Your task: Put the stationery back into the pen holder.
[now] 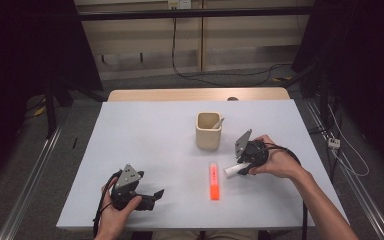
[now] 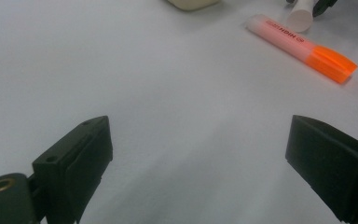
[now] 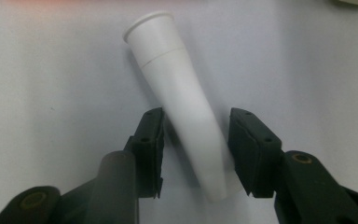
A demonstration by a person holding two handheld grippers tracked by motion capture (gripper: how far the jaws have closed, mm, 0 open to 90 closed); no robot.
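- Looking along my right claw (image 3: 196, 154), I see a white tapered tube (image 3: 182, 98) lying on the white bench (image 1: 145, 145), slanted between the jaws.
- The tube is plain, smooth and matte; it widens away from the claw to a flared rim with a thin seam ring just below it, and its narrow end lies back between the jaws.
- The jaws stand narrowed around the tube. The pad on the picture's left looks to be touching its side, while the other pad sits just beside it with a slim gap; I cannot tell whether there is a firm pinch, so I read it as not yet clamped.
- I can read no print on the tube.
- Just beyond the tube's wide end lies an orange highlighter (image 2: 303, 46), pale-bodied with a bright orange cap; its barrel carries the red letters "HIGH", and the rest is too small to read.
- A cream square cup (image 1: 209, 131) stands farther off, beside the right claw, with something pale leaning inside.
- In the high view my right hand (image 1: 275, 162) grips the claw's body, tipped down to the bench, forearm coming in from the lower right.
- My left claw (image 2: 198, 158) is wide apart with nothing between its jaws, low over bare bench; the left hand (image 1: 115, 212) holds it near the bench's near edge, well apart from the tube.
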